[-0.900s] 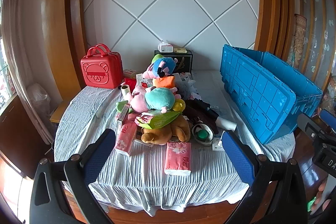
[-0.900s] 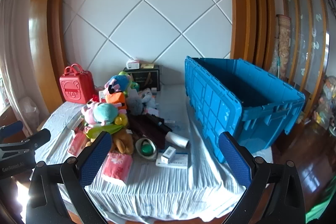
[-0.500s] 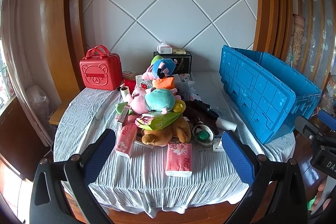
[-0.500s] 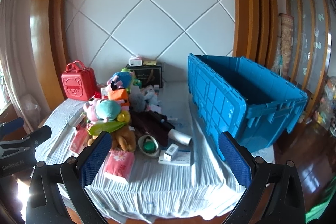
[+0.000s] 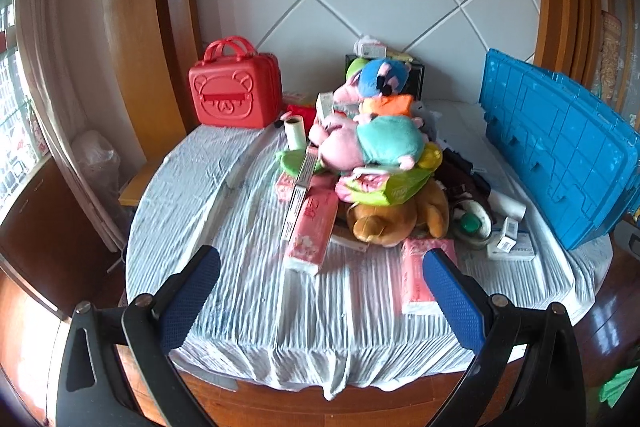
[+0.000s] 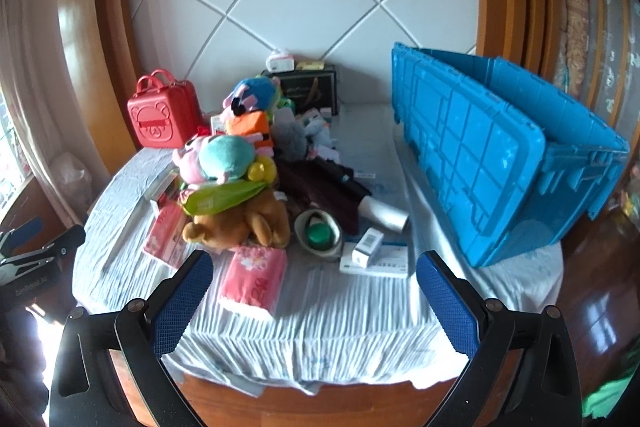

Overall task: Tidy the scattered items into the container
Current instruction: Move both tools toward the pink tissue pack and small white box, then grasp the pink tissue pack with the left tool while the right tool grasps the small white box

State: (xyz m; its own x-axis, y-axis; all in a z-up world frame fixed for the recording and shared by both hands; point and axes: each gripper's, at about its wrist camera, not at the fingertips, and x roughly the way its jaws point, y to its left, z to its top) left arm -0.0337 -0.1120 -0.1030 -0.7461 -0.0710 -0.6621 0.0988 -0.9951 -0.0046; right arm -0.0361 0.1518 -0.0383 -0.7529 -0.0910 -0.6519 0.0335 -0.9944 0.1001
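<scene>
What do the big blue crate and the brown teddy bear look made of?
The big blue crate looks like rigid moulded plastic: ribbed panels with a slight sheen. The brown teddy bear looks like soft plush fabric: fuzzy, matte, slumped limbs.

Both views, perhaps near, toward table (image 5: 256, 307)

Blue crate (image 6: 500, 155), red bear-embossed case (image 5: 234, 95)

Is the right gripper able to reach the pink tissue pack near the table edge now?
Probably yes. The right gripper is open, and the pink tissue pack lies flat at the near table edge, with nothing on top.
</scene>
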